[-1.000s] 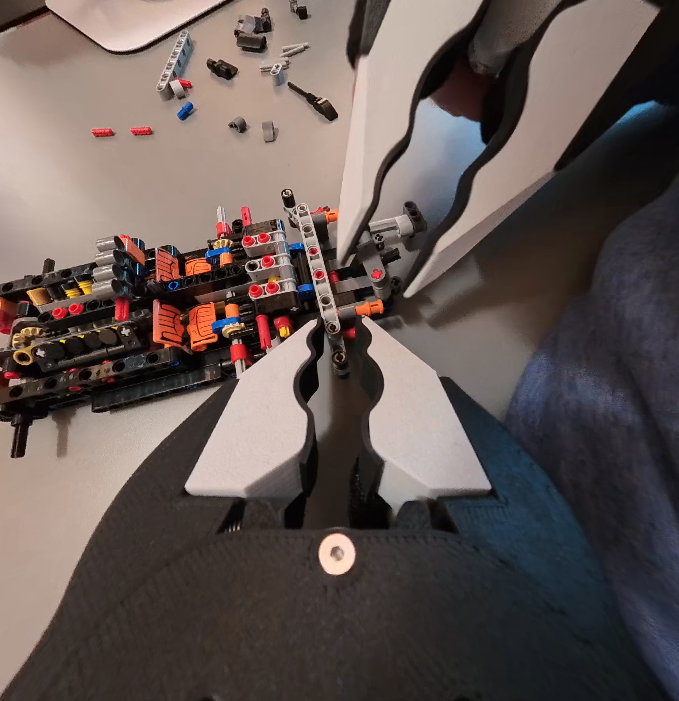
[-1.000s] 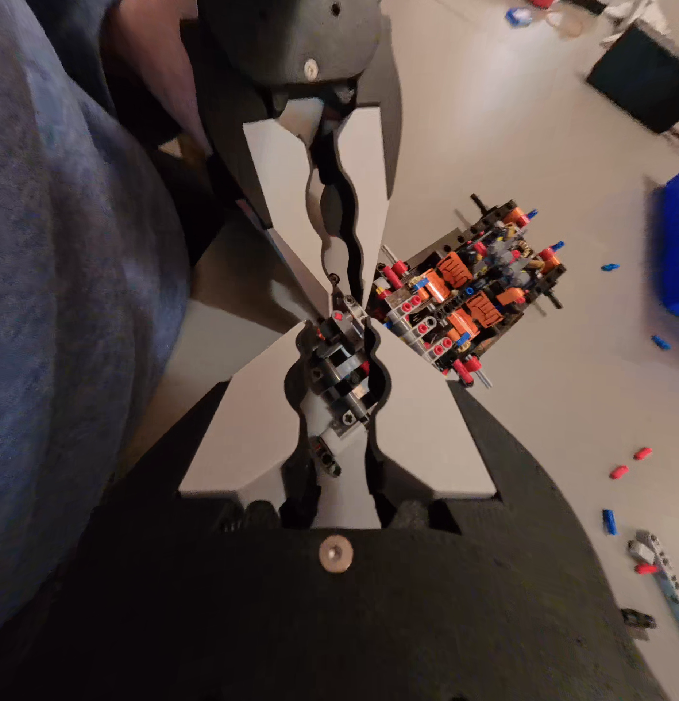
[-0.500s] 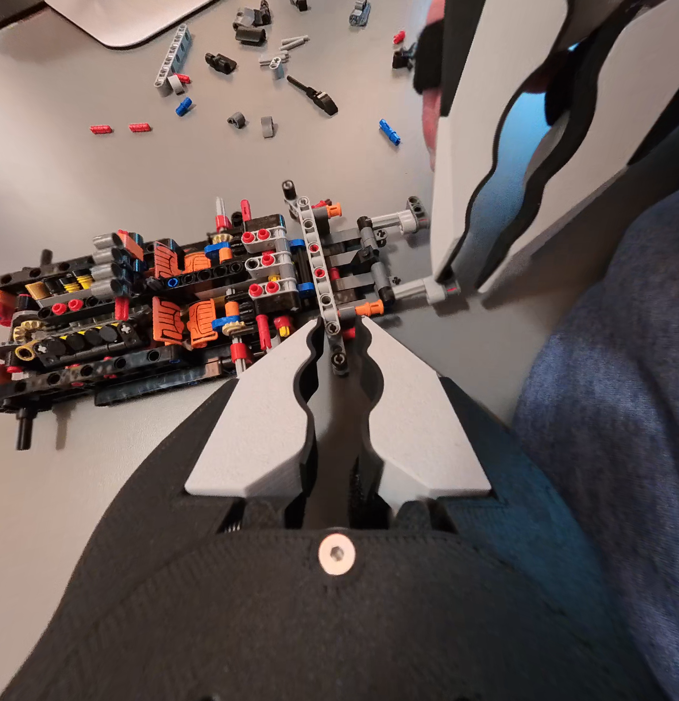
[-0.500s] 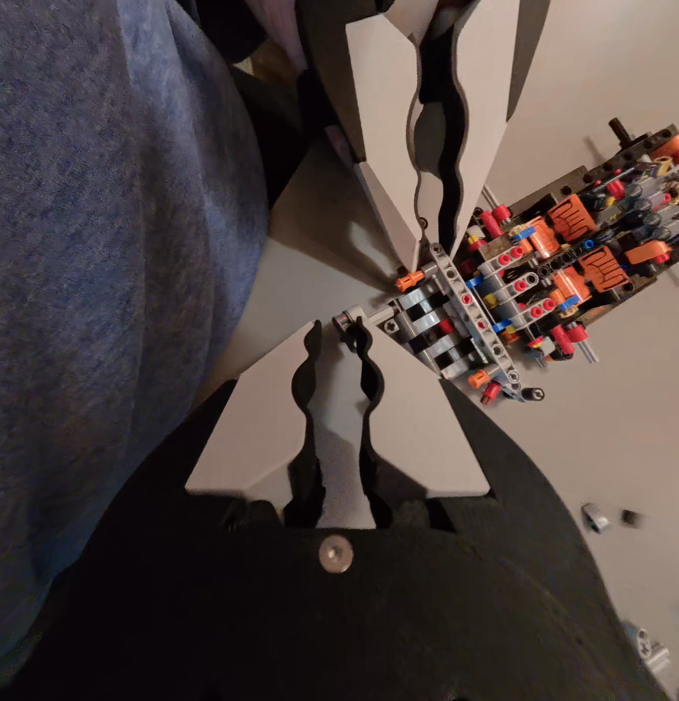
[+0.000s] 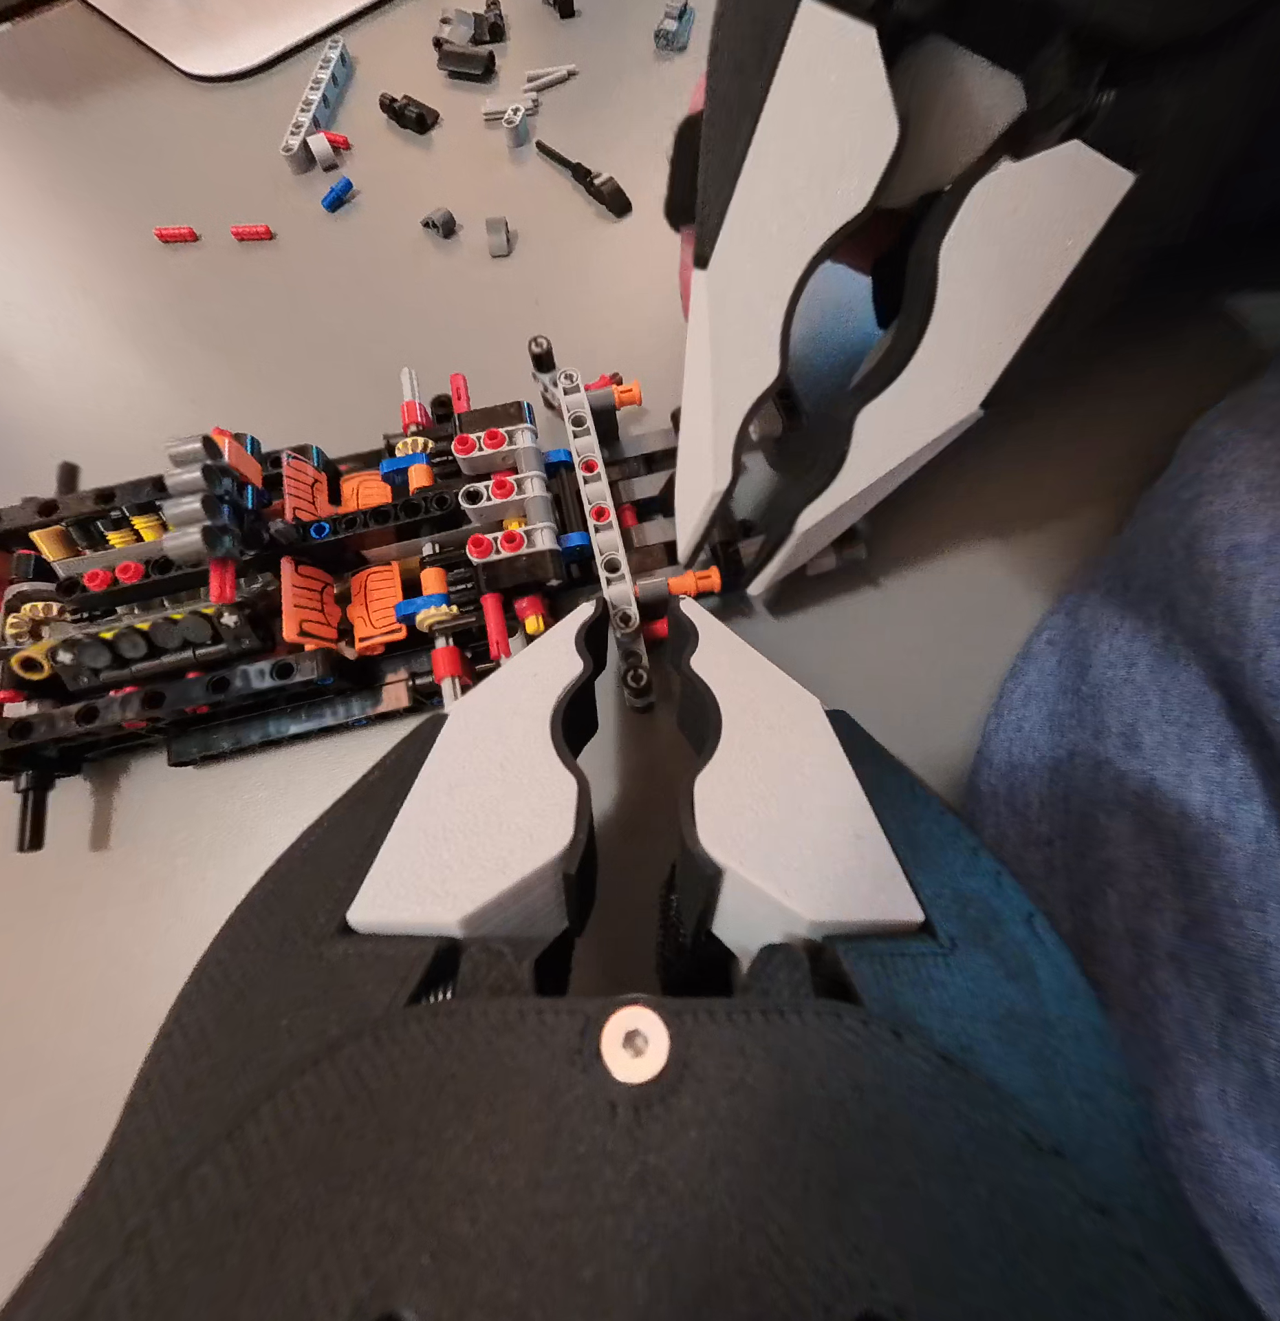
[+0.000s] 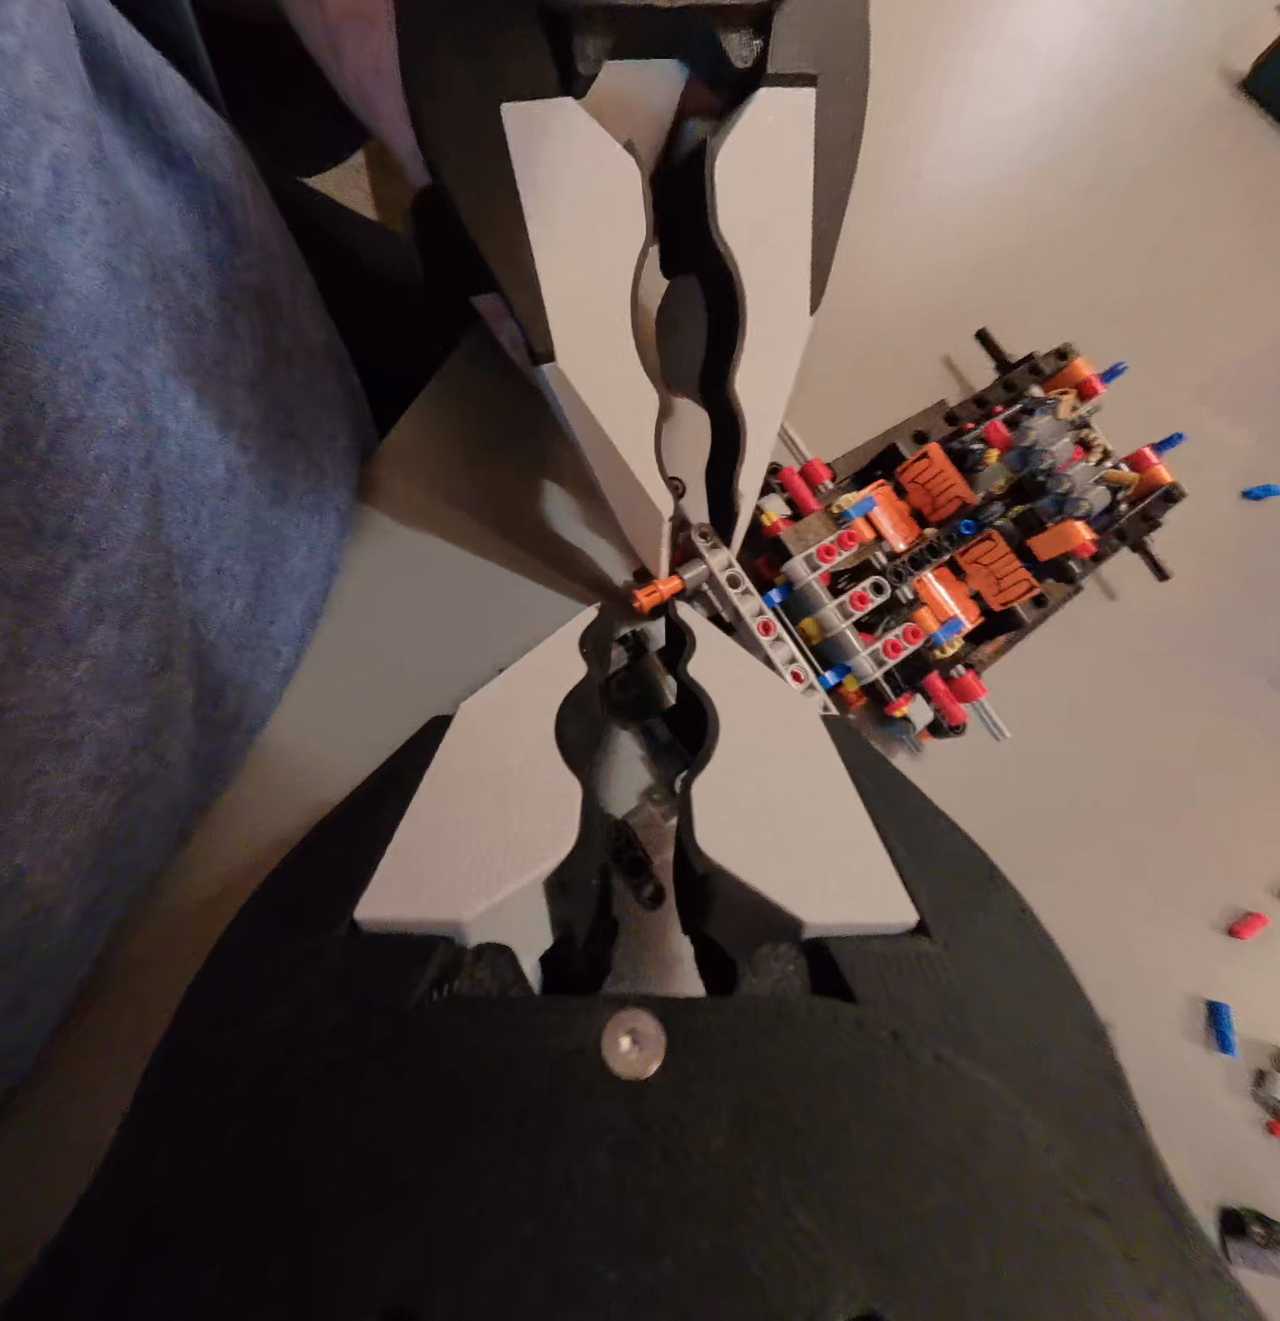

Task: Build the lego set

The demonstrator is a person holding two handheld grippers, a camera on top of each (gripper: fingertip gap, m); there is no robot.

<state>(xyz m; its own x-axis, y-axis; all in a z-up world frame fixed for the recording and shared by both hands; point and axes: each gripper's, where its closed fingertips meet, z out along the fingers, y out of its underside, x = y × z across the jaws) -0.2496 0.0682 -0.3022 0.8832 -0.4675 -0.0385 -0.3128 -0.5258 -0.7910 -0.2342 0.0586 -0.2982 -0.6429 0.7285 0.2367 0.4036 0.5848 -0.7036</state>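
The long lego model of black, orange, red and grey parts lies on the pale table; it also shows in the right wrist view. A grey holed beam crosses its near end. My left gripper is shut on that beam's lower end. My right gripper is closed around the dark and grey parts at the model's end, next to an orange pin. In the left wrist view the right gripper comes in from the upper right. Both grippers' tips nearly meet at the same end.
Several loose parts lie at the back of the table, with two red pins and a white board's corner. More pins lie to the right. A person's blue clothing borders the table edge.
The right gripper had pulled back off the model's end half a second ago; now it is back over that end and closed around it. The left gripper has kept its hold.
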